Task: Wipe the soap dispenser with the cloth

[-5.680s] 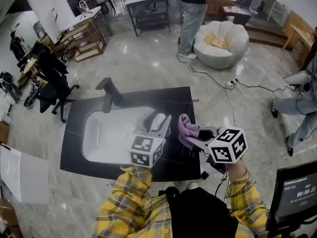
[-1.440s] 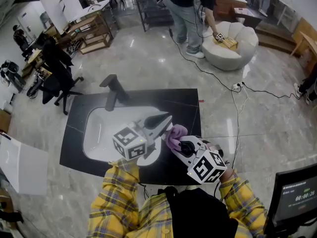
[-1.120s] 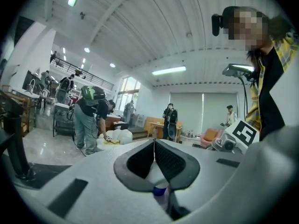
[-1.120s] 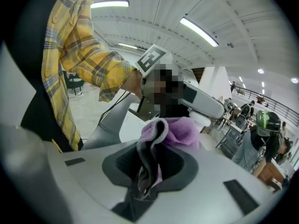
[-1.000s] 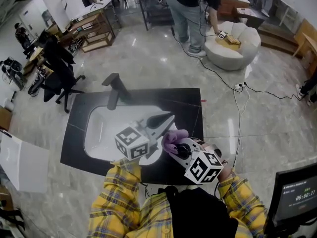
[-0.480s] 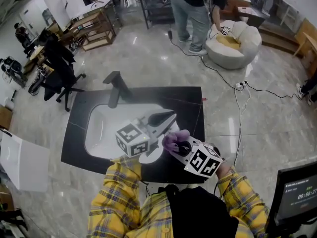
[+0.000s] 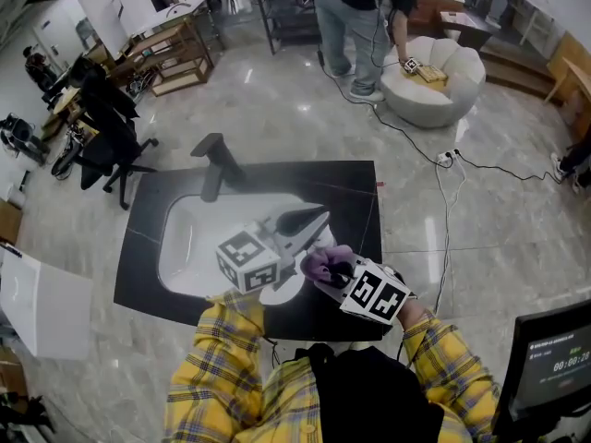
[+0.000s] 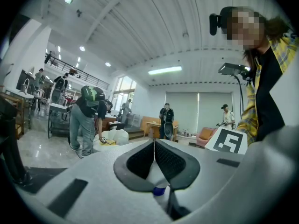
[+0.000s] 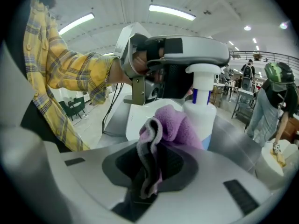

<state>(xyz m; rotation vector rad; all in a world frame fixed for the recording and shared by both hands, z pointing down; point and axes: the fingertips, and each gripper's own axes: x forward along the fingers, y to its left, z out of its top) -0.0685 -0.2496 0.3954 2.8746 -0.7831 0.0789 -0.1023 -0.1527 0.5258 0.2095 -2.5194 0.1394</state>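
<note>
Gripping purple cloth (image 9: 175, 122) w/ R gripper (image 9: 150, 169), jaws clamped on its fold; pressing bunched end against white body of dispenser (image 9: 202, 111), just under blue-marked neck. Pinching dispenser at pump w/ L gripper (image 8: 154, 148), jaws almost together round neck, bottle hanging below. Both held close in front of yellow plaid sleeves (image 7: 235, 358), over right end of white sink (image 7: 175, 238). Beyond, black counter (image 7: 346, 197) round sink, black faucet (image 7: 214, 162) at far-left rim. Further out, grey marble floor (image 7: 277, 109) w/ cable (image 7: 434, 169), office chair (image 7: 103, 123) at left, person (image 7: 355, 26) bent over white seat (image 7: 439, 86).
</note>
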